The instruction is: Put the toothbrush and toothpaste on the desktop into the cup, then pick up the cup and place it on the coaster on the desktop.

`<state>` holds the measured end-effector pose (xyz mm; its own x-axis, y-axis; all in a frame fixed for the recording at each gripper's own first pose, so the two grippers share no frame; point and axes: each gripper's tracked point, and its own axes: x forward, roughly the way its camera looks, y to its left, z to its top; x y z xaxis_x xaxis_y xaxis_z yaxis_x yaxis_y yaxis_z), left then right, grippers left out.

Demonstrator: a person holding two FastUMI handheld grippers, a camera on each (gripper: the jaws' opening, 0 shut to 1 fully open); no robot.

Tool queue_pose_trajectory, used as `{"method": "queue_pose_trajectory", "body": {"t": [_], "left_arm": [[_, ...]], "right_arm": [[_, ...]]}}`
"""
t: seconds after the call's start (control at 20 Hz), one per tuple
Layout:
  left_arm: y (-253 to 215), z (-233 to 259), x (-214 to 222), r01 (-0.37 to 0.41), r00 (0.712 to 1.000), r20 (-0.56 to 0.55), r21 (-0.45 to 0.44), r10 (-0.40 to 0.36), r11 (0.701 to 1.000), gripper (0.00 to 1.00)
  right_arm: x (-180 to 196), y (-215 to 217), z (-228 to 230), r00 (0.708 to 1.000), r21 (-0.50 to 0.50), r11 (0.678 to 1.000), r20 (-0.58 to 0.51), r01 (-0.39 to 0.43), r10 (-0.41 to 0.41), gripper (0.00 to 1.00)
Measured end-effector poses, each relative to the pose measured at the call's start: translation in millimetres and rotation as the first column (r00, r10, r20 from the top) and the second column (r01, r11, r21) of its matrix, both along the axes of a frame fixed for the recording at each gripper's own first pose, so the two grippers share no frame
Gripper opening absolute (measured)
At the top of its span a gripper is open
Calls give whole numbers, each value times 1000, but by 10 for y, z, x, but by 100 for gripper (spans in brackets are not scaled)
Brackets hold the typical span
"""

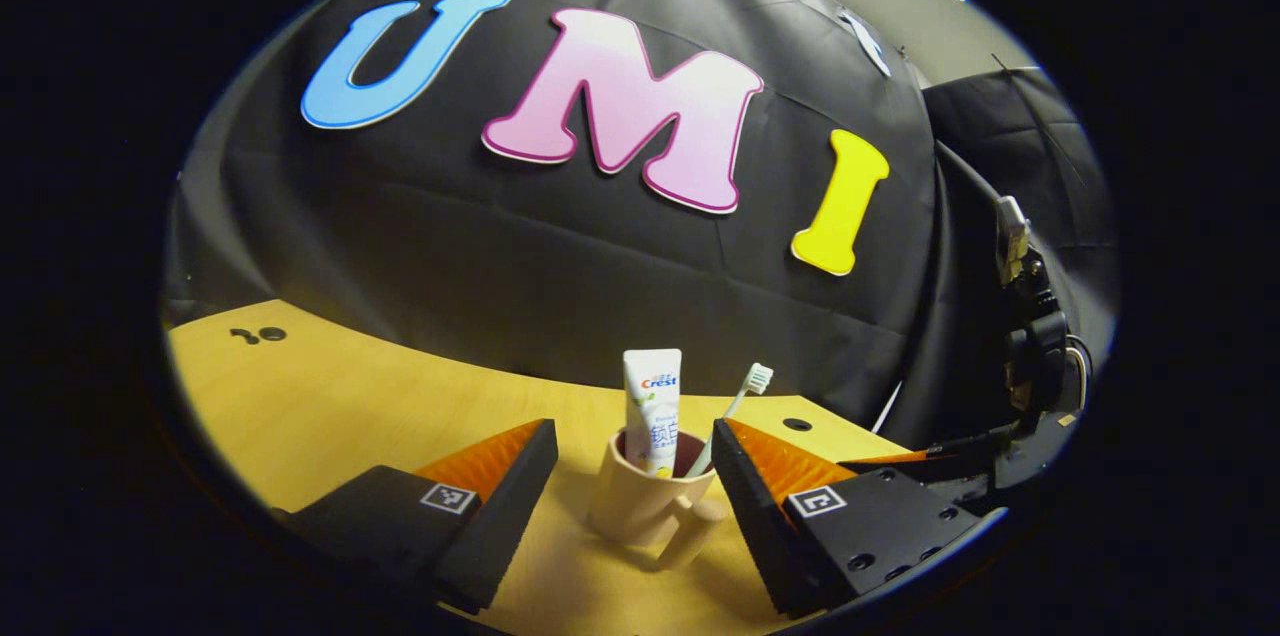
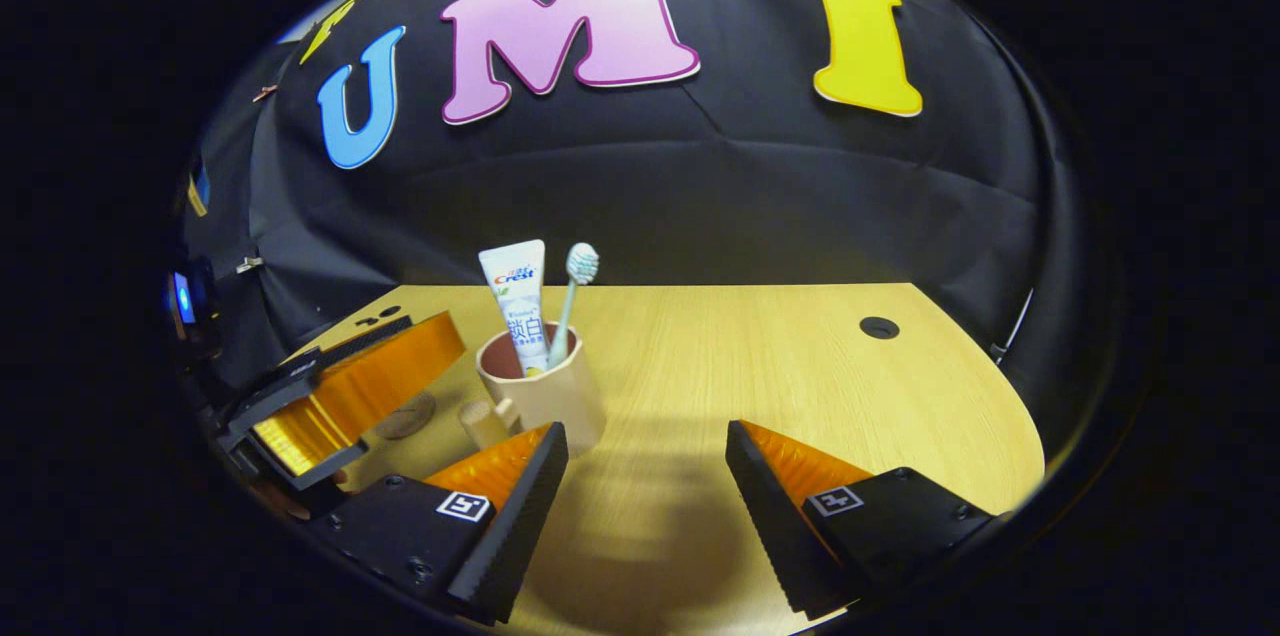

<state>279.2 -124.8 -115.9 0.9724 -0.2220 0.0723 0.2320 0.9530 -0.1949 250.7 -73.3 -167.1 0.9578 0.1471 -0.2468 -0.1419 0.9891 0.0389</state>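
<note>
my left gripper (image 1: 630, 501) has its fingers apart, the cup (image 1: 650, 504) on the tabletop (image 1: 330, 416) between them, not touched, handle toward me at 6 o'clock. toothpaste (image 1: 652, 408) and toothbrush (image 1: 738, 398) stand in it. my right gripper (image 2: 645, 506) is spread over bare wood, cup (image 2: 545, 394) at 11 o'clock. coaster (image 2: 405, 416) partly hidden at 10 o'clock.

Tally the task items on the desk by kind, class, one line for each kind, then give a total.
Cup: 1
Toothpaste tube, standing in the cup: 1
Toothbrush, standing in the cup: 1
Coaster, partly hidden behind a gripper: 1
Total: 4
</note>
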Motion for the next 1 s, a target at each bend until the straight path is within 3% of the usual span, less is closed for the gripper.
{"method": "queue_pose_trajectory", "body": {"t": [0.2, 0.3, 0.45, 0.6, 0.8, 1.0], "left_arm": [[368, 22, -458, -68, 996, -56, -4, 67, 998, 97], [533, -55, -697, -89, 990, -106, 5, 89, 996, 98], [960, -237, -1006, -163, 970, -162, 117, 181, 980, 97], [1277, -344, -1266, -215, 946, -225, 105, 234, 971, 98], [1619, -303, -1417, -277, 926, -234, 115, 297, 954, 98], [1870, -184, -1541, -323, 914, -219, 117, 341, 939, 97]], "right_arm": [[48, 201, 218, 999, 19, 999, -22, -42, 42, 98], [63, 326, 223, 995, 39, 998, -87, -54, 57, 98], [27, 472, 220, 974, 59, 995, -208, -77, 88, 98], [51, 579, 263, 948, 67, 993, -298, -95, 110, 98], [36, 717, 261, 898, 35, 990, -418, -139, 141, 98], [21, 799, 81, 807, 68, 989, -572, -129, 145, 98]]}}
